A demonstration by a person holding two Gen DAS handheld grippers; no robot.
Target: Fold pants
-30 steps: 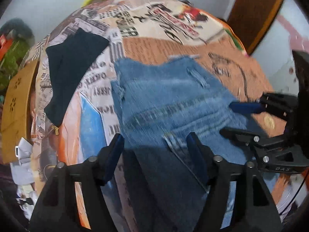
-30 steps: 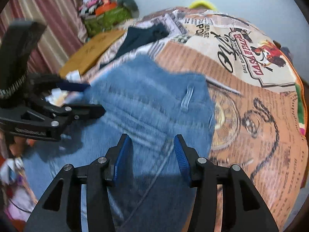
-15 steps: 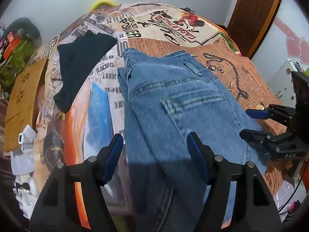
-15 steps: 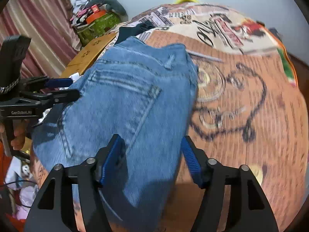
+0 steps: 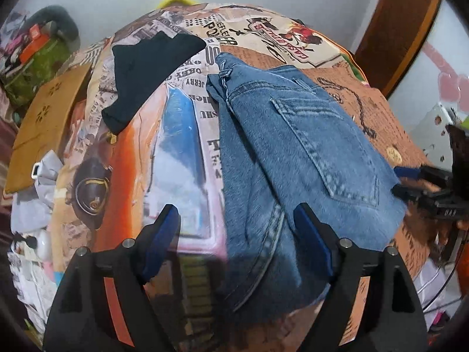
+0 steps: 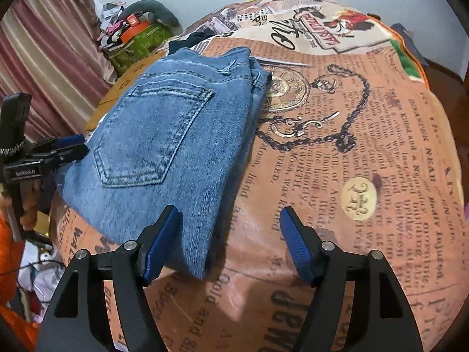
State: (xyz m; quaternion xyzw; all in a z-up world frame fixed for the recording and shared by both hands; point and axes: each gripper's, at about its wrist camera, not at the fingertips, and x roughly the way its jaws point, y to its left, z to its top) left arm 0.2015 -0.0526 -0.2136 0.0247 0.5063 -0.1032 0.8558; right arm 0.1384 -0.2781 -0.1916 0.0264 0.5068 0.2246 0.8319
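Lying folded on the printed bedspread [image 5: 132, 158], one pair of blue jeans [image 5: 293, 152] rests with a back pocket facing up and the waistband toward the far end of the bed. From the left wrist view, going left to right, a tan board [image 5: 44, 123] sits at the bed's edge, then one dark garment [image 5: 146, 67] lies flat on the spread, apart from the jeans, and then the denim fills the middle and right; only this view shows the dark garment whole and the brown door [image 5: 401, 29] at the far right. The left gripper [image 5: 237, 240] has its jaws spread wide, one blue pad over bare bedspread and the other over the near end of the jeans, holding nothing. At the right edge of this view the other tool's tips sit just beside the jeans' edge. The right wrist view alone shows the striped pink curtain [image 6: 44, 44] at left and a green bundle [image 6: 137, 41] piled with clutter beside it, while the dark garment is only a sliver behind the waistband. Here the right gripper [image 6: 231, 243] also stands wide apart and empty, its left pad over the near corner of the jeans and its right pad over the bedspread. Counted: two grippers, one pair of jeans, one dark garment.
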